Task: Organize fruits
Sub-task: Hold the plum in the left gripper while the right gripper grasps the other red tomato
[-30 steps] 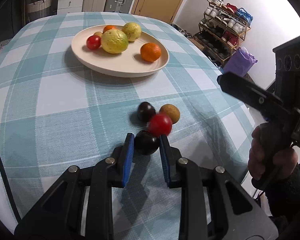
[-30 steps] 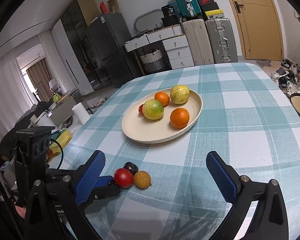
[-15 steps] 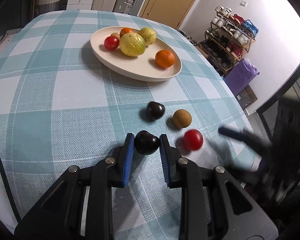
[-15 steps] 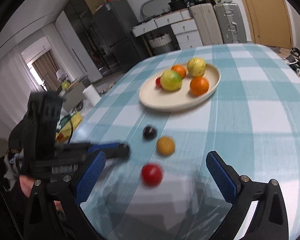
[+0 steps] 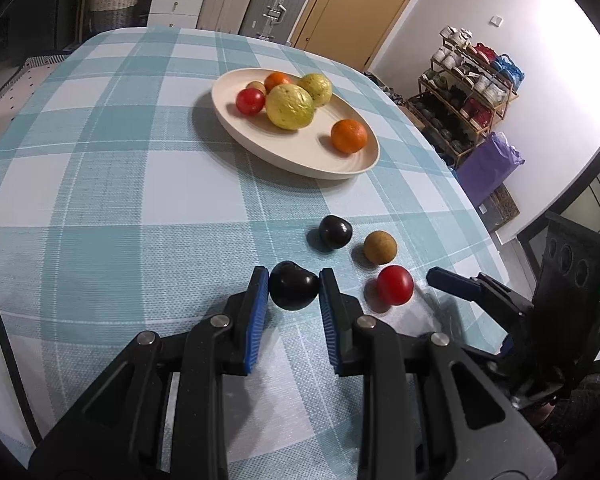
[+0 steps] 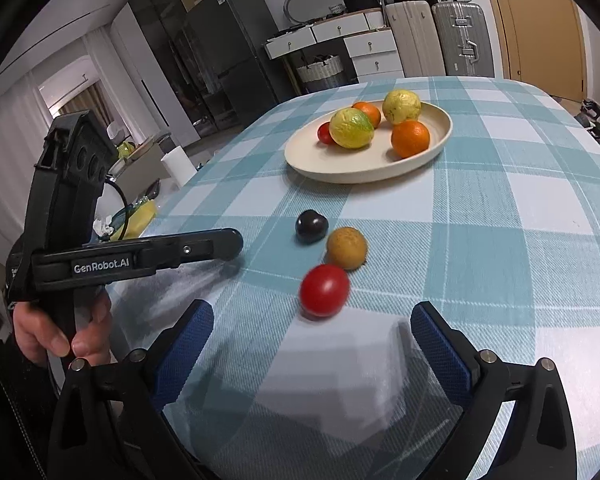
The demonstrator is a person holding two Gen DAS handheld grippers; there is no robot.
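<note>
My left gripper (image 5: 293, 292) is shut on a dark plum (image 5: 292, 291), held above the checked tablecloth. On the cloth to its right lie a second dark plum (image 5: 335, 231), a brown round fruit (image 5: 380, 247) and a red tomato (image 5: 395, 284). The cream plate (image 5: 256, 142) farther back holds two yellow-green fruits, two oranges, a red tomato and a small pale fruit behind it. My right gripper (image 6: 312, 330) stands open just short of the red tomato (image 6: 324, 289), with nothing between its fingers. In the right wrist view the left gripper (image 6: 224, 243) shows side-on at the left, the plum hidden.
The table's near and right edges drop off close to the loose fruit. A shoe rack (image 5: 468, 88) and a purple bag (image 5: 488, 162) stand beyond the right edge. Suitcases and drawers line the far wall. A paper roll (image 6: 178, 165) sits off the left edge.
The left gripper has lifted and drawn back with its plum, away from the other fruit. The red tomato rolled toward the near edge. The right gripper came down and closer to the tomato.
</note>
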